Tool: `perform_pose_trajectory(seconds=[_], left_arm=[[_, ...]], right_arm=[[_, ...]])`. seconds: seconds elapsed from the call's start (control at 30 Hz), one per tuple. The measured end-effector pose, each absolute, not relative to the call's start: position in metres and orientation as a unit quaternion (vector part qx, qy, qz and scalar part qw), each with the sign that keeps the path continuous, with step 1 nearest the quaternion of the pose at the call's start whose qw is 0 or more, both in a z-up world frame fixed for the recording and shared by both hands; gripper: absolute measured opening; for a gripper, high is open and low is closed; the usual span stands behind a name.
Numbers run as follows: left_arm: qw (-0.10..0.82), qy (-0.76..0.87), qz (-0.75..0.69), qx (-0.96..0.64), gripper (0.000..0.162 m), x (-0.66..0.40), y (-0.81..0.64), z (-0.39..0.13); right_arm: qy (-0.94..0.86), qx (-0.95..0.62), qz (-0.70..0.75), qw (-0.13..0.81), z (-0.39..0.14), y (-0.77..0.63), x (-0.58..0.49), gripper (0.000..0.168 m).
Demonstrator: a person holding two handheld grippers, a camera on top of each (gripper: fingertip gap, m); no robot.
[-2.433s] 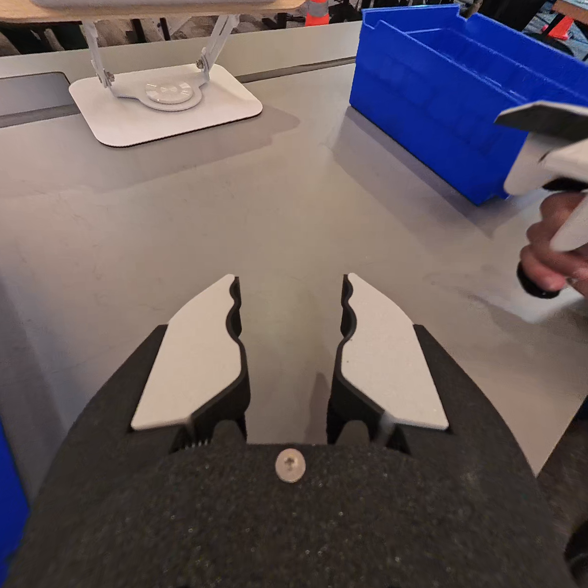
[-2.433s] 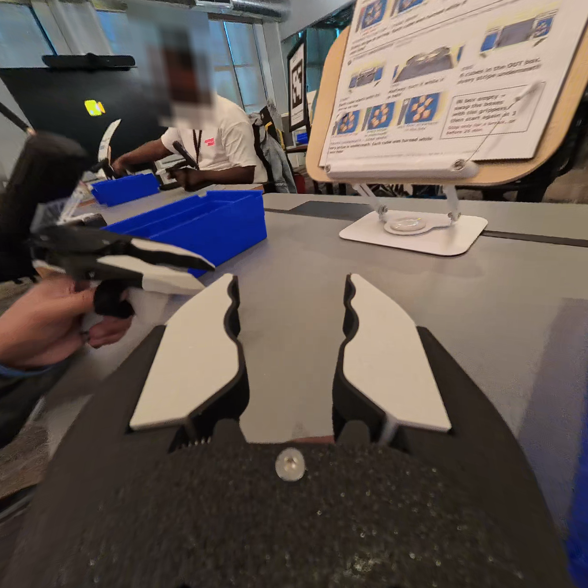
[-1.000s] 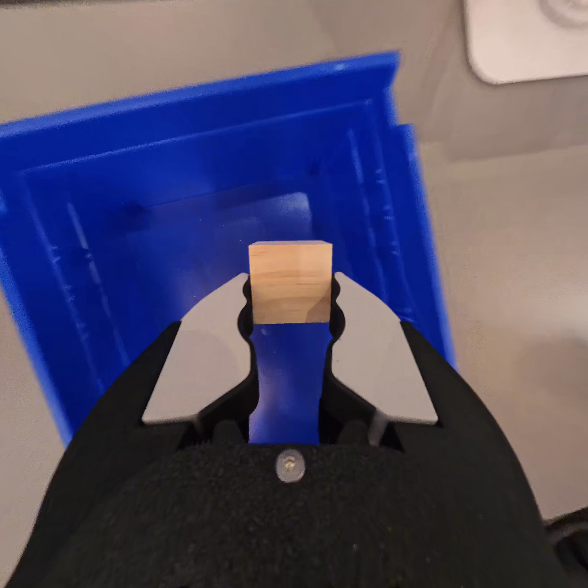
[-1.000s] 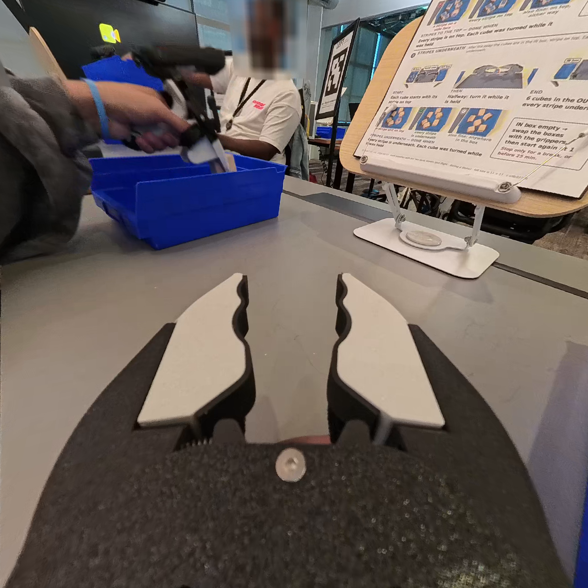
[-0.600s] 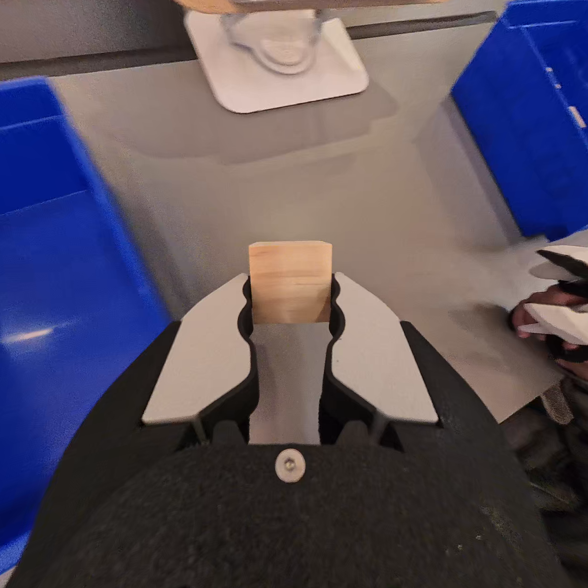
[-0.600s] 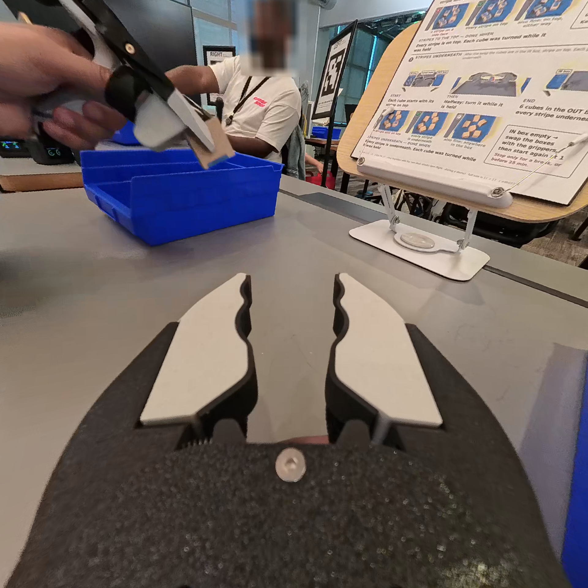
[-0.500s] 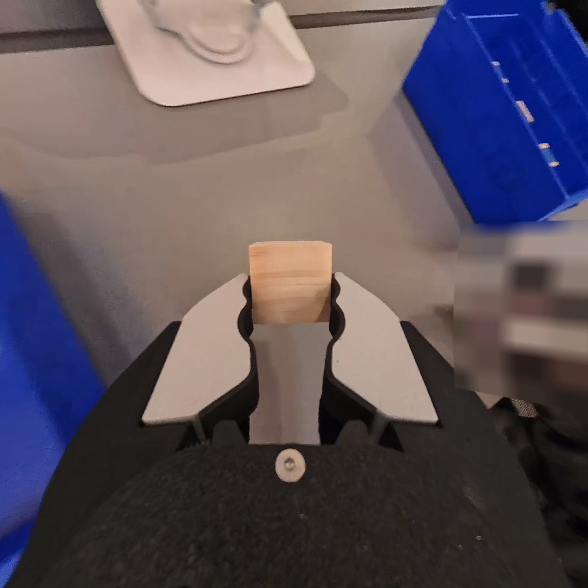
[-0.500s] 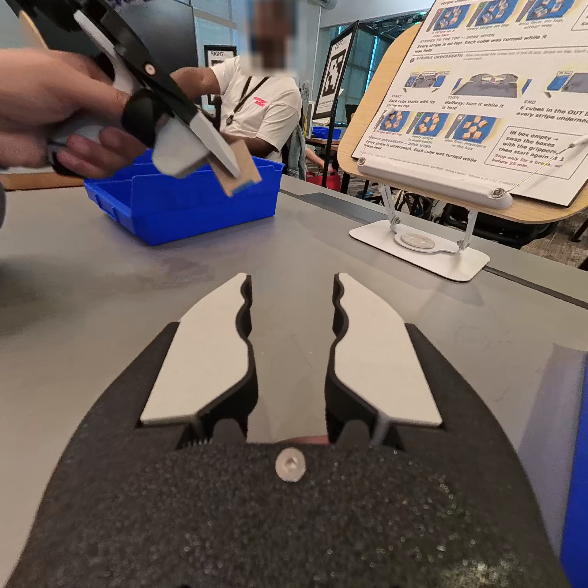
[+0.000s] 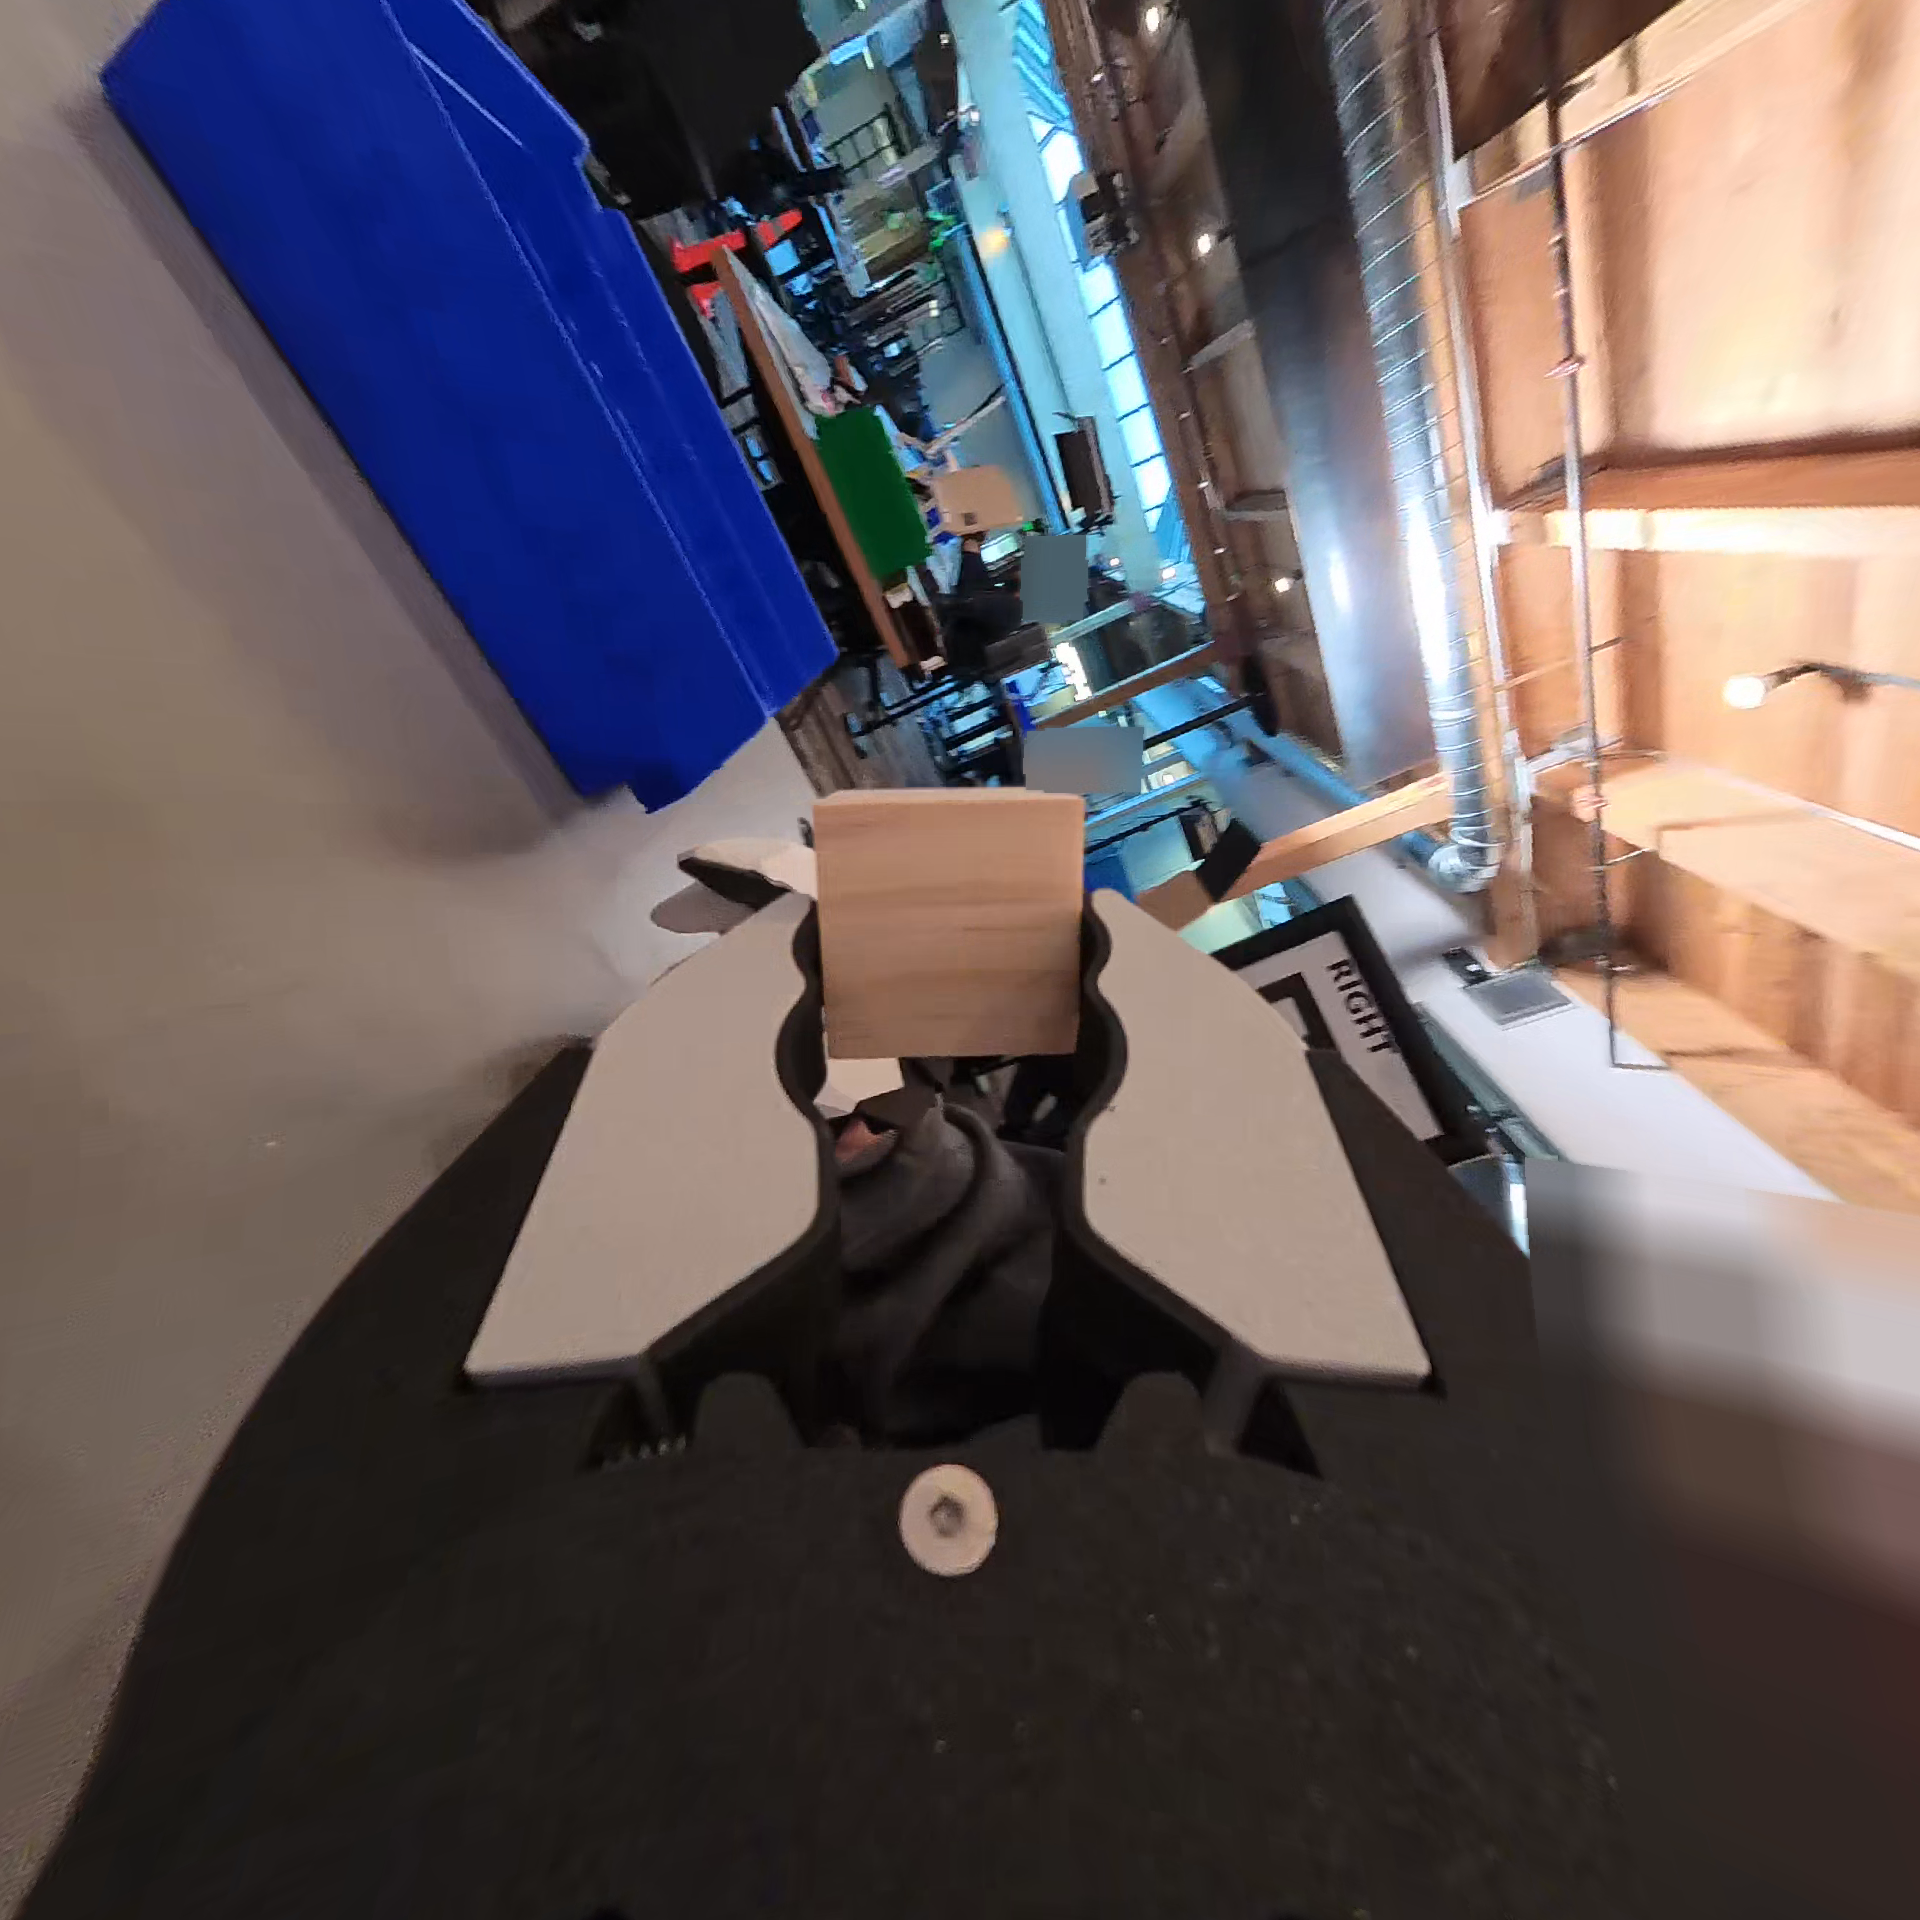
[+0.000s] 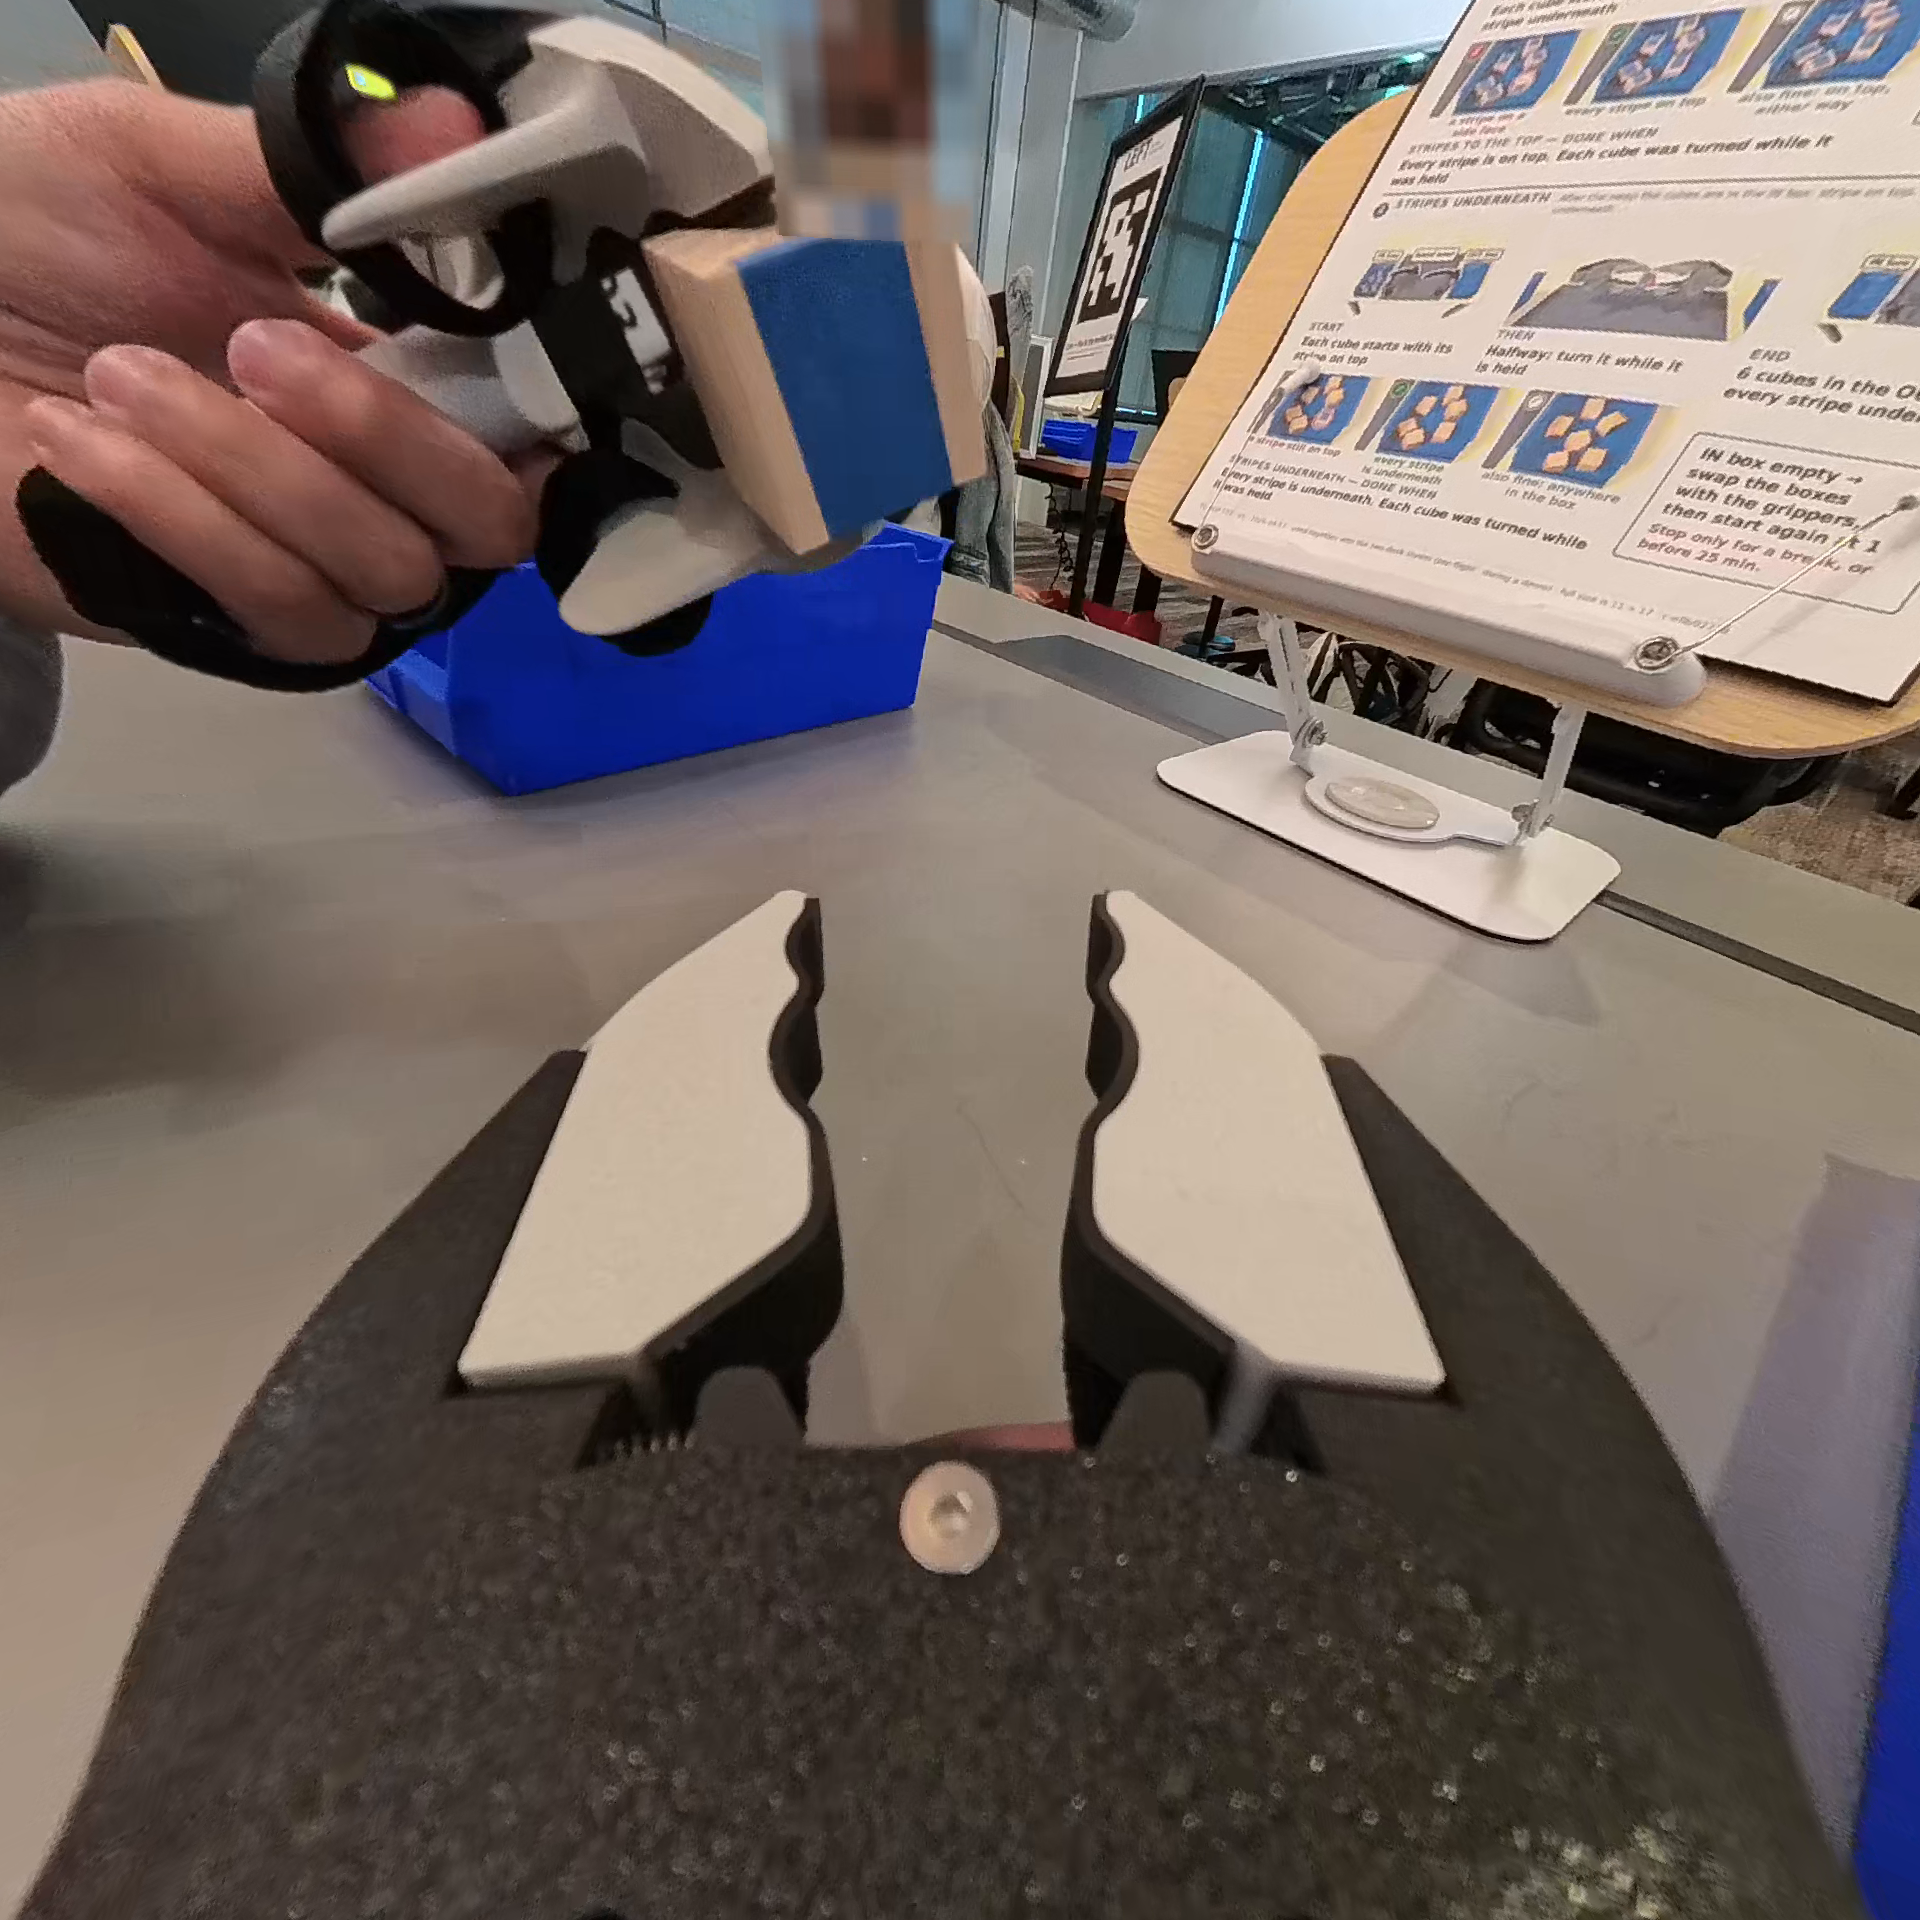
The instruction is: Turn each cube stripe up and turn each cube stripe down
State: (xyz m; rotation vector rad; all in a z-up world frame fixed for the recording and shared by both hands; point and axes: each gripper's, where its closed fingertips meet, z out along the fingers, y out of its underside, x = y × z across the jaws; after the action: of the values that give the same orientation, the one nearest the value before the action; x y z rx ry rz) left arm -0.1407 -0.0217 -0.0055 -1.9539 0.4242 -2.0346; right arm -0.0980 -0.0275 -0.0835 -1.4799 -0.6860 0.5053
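1 pale wooden cube (image 9: 948, 935) with a broad blue stripe (image 10: 844, 384) sits clenched in my left gripper (image 9: 948, 971), held in the air above the grey table (image 10: 987, 831), stripe facing my right gripper (image 10: 951, 997), which hangs released low over the tabletop, near a blue plastic bin (image 10: 665, 675).

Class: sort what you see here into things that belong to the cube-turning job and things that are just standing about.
Job: wooden cube with blue stripe, left gripper holding it, right gripper open, blue bins.
Standing about: instruction board on its stand, grey table.
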Motion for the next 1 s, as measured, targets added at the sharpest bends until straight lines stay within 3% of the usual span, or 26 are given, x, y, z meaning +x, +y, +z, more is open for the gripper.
perform_pose_trajectory(seconds=[0.17, 0.5, 0.73, 0.83, 1.0], left_arm=[[0.102, 0.122, -0.748, -0.644, 0.044, -0.141, -0.026, -0.002], [0.119, 0.128, -0.720, -0.672, 0.044, -0.138, -0.024, -0.011], [0.122, 0.122, -0.717, -0.676, 0.044, -0.144, -0.020, -0.011], [0.123, 0.125, -0.716, -0.676, 0.044, -0.145, -0.021, -0.009], [0.120, 0.126, -0.718, -0.674, 0.044, -0.146, -0.022, -0.009]], right_arm=[[-0.303, -0.650, 0.229, 0.658, -0.082, -0.029, -0.098, 0.049], [-0.317, -0.610, 0.245, 0.684, -0.070, -0.032, -0.096, 0.050], [-0.365, -0.571, 0.395, 0.620, -0.014, -0.030, -0.115, 0.072], [-0.430, -0.573, 0.343, 0.607, -0.011, -0.015, -0.133, 0.077], [-0.470, -0.563, 0.304, 0.608, -0.006, -0.006, -0.157, 0.073]])
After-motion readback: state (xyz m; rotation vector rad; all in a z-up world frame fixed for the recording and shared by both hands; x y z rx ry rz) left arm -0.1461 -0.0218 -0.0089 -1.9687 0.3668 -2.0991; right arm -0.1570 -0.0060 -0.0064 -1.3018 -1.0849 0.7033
